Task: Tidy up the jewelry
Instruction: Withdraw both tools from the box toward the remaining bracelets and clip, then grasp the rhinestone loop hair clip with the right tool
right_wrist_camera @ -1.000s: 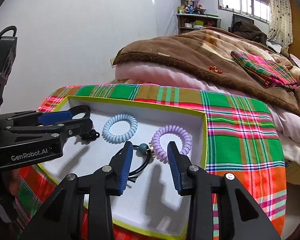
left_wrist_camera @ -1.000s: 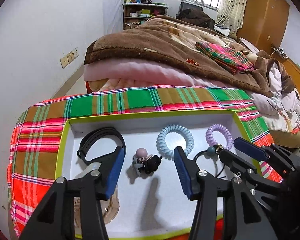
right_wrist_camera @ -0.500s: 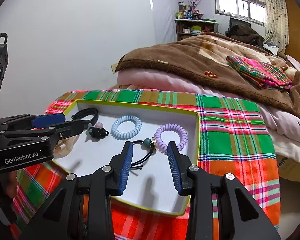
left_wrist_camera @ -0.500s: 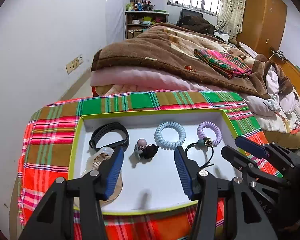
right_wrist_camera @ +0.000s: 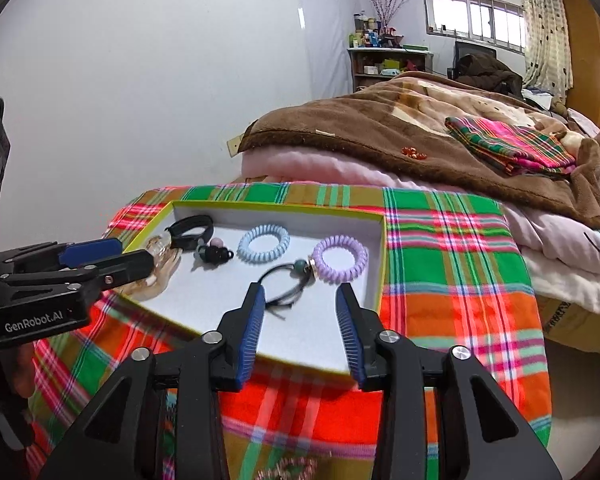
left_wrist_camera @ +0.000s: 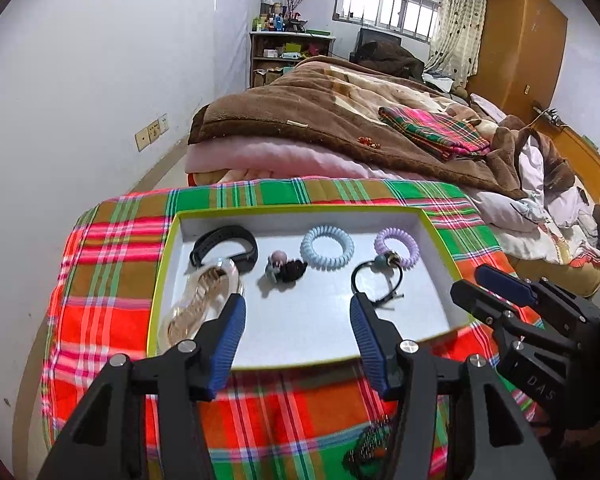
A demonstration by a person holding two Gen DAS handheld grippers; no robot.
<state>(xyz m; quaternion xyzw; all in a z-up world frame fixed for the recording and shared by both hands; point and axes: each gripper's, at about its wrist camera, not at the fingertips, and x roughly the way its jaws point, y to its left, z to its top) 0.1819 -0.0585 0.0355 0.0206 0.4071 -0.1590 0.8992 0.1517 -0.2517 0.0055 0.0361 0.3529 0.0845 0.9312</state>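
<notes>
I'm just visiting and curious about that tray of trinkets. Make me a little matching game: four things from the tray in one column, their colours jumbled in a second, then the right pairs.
Things:
1. wristband
2. coil hair tie nearer the tray's middle
3. coil hair tie nearest the tray's right wall
4. rim of the tray

Colours:
A. lilac
B. yellow-green
C. black
D. pale blue

Pairs: 1-C, 2-D, 3-A, 4-B

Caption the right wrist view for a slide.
Open right gripper above a white tray holding purple coil hair tie, blue coil hair tie and black beaded cord.
</notes>
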